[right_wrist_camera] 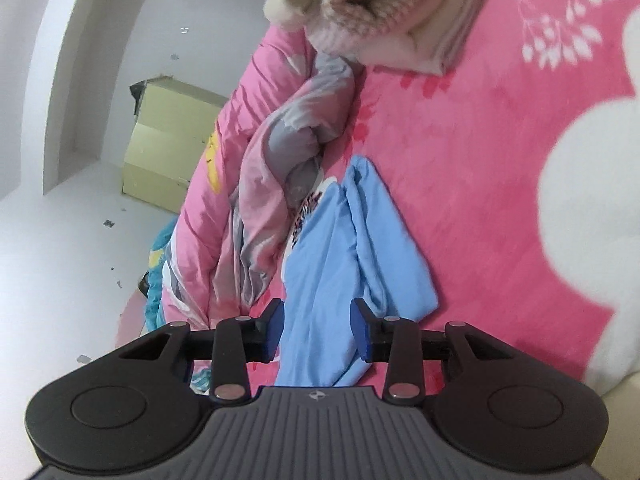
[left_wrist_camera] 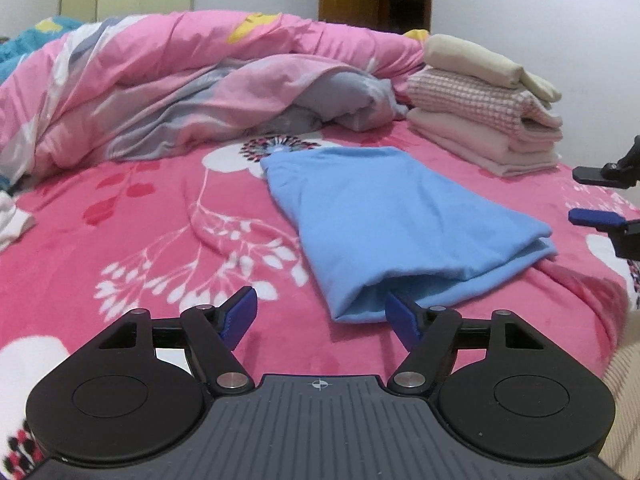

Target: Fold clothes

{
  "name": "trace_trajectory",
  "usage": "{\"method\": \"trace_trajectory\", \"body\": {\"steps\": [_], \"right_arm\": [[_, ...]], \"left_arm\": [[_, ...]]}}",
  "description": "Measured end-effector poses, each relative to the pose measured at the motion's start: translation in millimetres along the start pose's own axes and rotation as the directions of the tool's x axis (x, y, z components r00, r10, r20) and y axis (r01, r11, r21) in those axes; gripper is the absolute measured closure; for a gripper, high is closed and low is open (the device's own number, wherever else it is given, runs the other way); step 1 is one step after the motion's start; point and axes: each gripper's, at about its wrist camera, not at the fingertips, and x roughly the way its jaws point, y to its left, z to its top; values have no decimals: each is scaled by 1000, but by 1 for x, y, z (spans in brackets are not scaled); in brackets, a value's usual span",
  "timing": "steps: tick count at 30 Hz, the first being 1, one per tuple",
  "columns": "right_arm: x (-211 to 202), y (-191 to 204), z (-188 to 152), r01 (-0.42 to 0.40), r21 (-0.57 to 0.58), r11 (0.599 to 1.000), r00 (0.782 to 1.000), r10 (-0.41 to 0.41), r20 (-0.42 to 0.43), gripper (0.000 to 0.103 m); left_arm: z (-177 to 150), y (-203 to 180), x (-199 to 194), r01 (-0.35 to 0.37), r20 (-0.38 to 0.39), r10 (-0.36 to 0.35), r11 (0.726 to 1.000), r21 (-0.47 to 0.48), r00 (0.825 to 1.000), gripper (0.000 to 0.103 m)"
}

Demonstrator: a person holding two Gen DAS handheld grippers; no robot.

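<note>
A: Pink bed (left_wrist_camera: pixel 140 240), folded stack (left_wrist_camera: pixel 484 120) at two o'clock, blue garment (left_wrist_camera: pixel 384 220) at centre.
B: Left gripper (left_wrist_camera: pixel 320 316) gapes, empty, at its near hem. Right gripper (right_wrist_camera: pixel 317 330) half-open, cloth between, unpinched. Grab both corners evenly.

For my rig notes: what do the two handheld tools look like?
Both match: the left tool and right tool have black linkage arms with silver pivot pins, round black side housings, a ribbed grey base bearing a small crosshair mark, and blue pads on the fingers.
</note>
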Motion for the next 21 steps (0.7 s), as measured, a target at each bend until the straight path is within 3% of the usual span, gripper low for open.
{"method": "trace_trajectory", "body": {"steps": [9, 21], "right_arm": [[20, -4, -6, 135, 27, 990, 991, -136, 11, 64], [27, -7, -7, 184, 29, 982, 983, -184, 15, 66]], "left_arm": [[-9, 11, 9, -4, -13, 3, 1000, -30, 1000, 32], [-13, 19, 12, 13, -10, -14, 998, -61, 1000, 31]]}}
